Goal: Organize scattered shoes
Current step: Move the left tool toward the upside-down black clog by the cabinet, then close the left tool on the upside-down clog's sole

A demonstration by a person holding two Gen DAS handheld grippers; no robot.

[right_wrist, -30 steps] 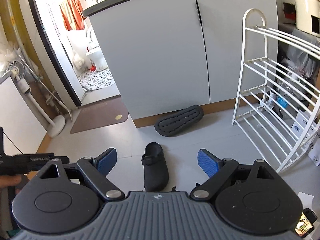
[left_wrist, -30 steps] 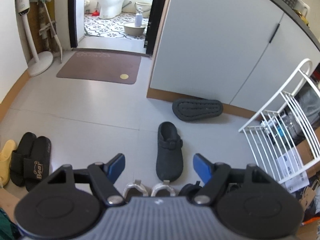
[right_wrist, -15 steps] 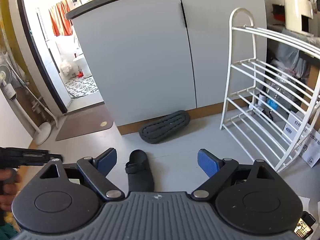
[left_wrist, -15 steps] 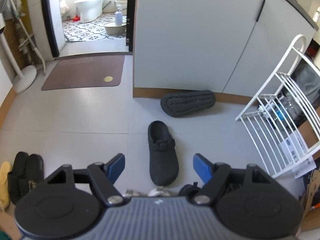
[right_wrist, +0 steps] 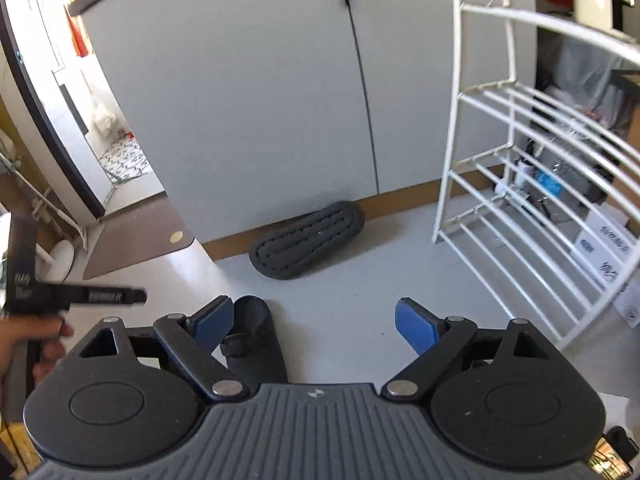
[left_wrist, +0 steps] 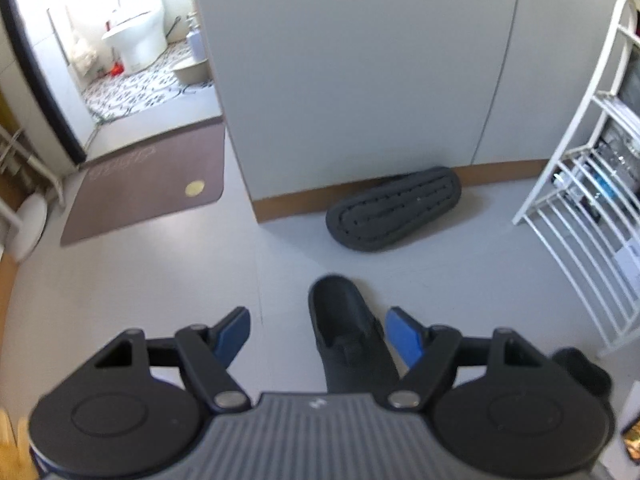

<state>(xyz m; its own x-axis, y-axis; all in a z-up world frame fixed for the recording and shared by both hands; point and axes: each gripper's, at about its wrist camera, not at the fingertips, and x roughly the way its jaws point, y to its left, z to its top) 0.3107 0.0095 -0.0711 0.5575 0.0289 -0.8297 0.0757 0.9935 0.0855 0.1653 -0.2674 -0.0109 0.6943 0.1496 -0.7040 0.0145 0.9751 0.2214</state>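
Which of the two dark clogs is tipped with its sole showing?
The far clog against the cabinet's brown baseboard: it leans on edge, treaded sole facing out. The near clog sits upright on the floor, opening up, just ahead of the left gripper.

Ahead of the gripper, a black clog (left_wrist: pixel 348 344) lies on pale grey floor (left_wrist: pixel 160 280); beyond it a dark grey ridged sole (left_wrist: pixel 394 212) leans at a light grey cabinet (left_wrist: pixel 360 60) with tan baseboard (left_wrist: pixel 288 200). Left: brown mat (left_wrist: pixel 148 180) with a yellow dot. Right: white wire rack (right_wrist: pixel 520 184).
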